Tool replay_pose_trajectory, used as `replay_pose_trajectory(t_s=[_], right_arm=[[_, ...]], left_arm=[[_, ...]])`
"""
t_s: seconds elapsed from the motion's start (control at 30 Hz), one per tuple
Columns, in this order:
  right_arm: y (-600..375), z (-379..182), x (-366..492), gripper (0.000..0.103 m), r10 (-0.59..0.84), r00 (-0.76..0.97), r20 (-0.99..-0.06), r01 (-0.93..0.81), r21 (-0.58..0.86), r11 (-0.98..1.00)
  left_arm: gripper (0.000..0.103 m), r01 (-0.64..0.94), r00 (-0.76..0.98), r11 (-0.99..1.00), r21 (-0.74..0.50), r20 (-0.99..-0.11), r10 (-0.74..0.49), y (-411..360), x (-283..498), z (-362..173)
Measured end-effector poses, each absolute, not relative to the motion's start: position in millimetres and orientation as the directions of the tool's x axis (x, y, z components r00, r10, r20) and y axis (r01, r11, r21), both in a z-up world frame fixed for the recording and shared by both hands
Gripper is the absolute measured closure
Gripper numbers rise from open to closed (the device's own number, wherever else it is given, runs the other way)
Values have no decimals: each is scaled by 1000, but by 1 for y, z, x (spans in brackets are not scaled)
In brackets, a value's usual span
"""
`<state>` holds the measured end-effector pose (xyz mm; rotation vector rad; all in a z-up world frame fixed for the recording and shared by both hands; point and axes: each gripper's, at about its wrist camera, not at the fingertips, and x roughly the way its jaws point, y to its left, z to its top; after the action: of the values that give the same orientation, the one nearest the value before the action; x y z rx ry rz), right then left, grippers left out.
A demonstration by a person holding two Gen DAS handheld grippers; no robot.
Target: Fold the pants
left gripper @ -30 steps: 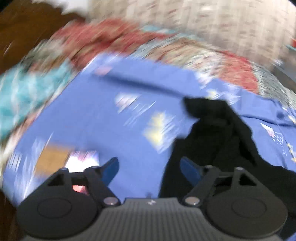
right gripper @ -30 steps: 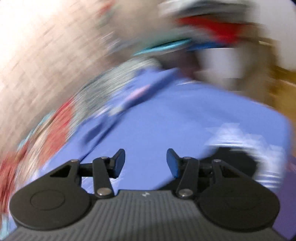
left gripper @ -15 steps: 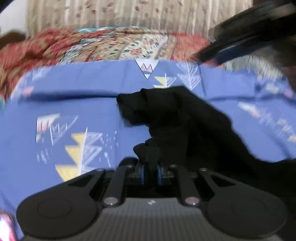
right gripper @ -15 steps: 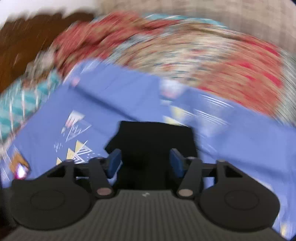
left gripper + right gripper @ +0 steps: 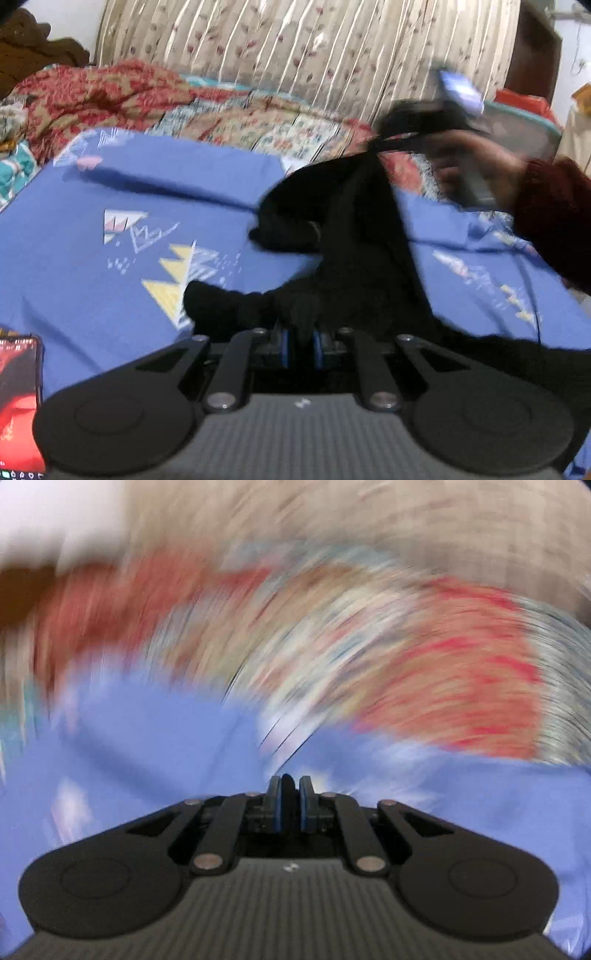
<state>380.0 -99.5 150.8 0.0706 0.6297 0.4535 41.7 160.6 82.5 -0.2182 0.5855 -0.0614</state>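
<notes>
The left gripper (image 5: 300, 349) is clenched on a bunched edge of the black pants (image 5: 354, 236), low over the blue patterned bedsheet (image 5: 110, 266). The right gripper (image 5: 290, 805) is pinched tight on a thin dark fold of the same cloth; in the left wrist view it is lifted over the far side of the bed, with fabric stretched up to it. Between the two grips the pants hang twisted and partly heaped on the sheet, so the step in hand looks like shaking them open. To do it well, both pinches should hold firm, spread apart until the cloth pulls flat, then lower it evenly onto open sheet, away from the phone (image 5: 18, 402) at the near left corner.
</notes>
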Motion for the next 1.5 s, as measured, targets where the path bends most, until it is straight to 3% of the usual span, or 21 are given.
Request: replay_pose_trajectory(t_s=[0.1, 0.2, 0.27, 0.33, 0.4, 0.5, 0.53, 0.57, 0.63, 0.73, 0.83, 0.93, 1.0, 1.03, 1.07, 1.1, 1.13, 1.2, 1.33, 1.5], right_arm=[[-215, 190, 352, 101, 354, 820, -449, -240, 292, 926], [-320, 200, 289, 101, 212, 895, -393, -60, 365, 929], [-370, 192, 240, 100, 154, 900, -408, 15, 382, 924], [-394, 179, 204, 96, 59, 880, -471, 84, 276, 957], [-395, 165, 195, 95, -3, 842, -539, 103, 156, 982], [-347, 153, 211, 90, 103, 800, -591, -51, 104, 993], [-318, 149, 220, 78, 165, 779, -605, -141, 88, 986], [-292, 145, 229, 56, 223, 757, -614, -224, 77, 972], [-229, 133, 248, 42, 350, 693, -631, -397, 71, 915], [-142, 99, 277, 42, 430, 554, -713, -559, 64, 827], [-63, 59, 304, 42, 392, 465, -793, -627, 17, 779], [-21, 27, 320, 36, 331, 440, -835, -643, -35, 765], [-10, 9, 339, 35, 281, 437, -854, -609, -51, 791], [-9, 7, 347, 38, 283, 439, -853, -595, -40, 802], [-13, 7, 354, 64, 297, 437, -849, -584, -16, 812], [-20, 11, 360, 89, 319, 423, -848, -576, 21, 817], [-26, 18, 365, 97, 320, 426, -846, -552, 38, 833], [-47, 45, 371, 98, 334, 507, -794, -503, 42, 863], [-157, 129, 384, 97, 371, 674, -639, -311, 209, 927], [-323, 207, 360, 97, 153, 874, -461, -27, 268, 963]], left_arm=[[92, 65, 859, 968, -243, -481, -178, 156, 28, 94], [92, 131, 846, 967, -217, -484, -223, 149, 14, 94], [92, 169, 811, 963, -211, -525, -257, 144, 8, 85], [91, 203, 766, 957, -210, -575, -288, 137, 1, 74], [84, 220, 724, 958, -186, -627, -288, 131, -3, 65], [71, 215, 714, 967, -136, -653, -251, 128, -14, 70], [66, 209, 732, 970, -125, -638, -240, 131, -19, 76], [59, 199, 750, 973, -115, -622, -226, 134, -27, 82], [51, 168, 788, 983, -75, -589, -180, 144, -37, 96], [43, 134, 814, 991, 13, -572, -102, 150, -42, 106], [34, 174, 812, 977, 126, -580, -69, 139, -38, 103], [23, 277, 803, 938, 206, -586, -108, 117, -31, 91], [23, 355, 786, 903, 242, -600, -148, 102, -24, 78], [23, 384, 769, 890, 247, -619, -160, 95, -18, 69], [36, 403, 748, 882, 243, -643, -165, 91, -11, 61], [54, 422, 720, 875, 236, -673, -166, 87, -5, 51], [94, 446, 678, 865, 230, -718, -159, 85, 6, 40], [96, 439, 658, 863, 251, -744, -118, 88, 20, 31], [96, 326, 769, 891, 315, -636, -57, 110, 33, 63], [96, 130, 839, 943, 306, -541, 60, 138, 70, 97]])
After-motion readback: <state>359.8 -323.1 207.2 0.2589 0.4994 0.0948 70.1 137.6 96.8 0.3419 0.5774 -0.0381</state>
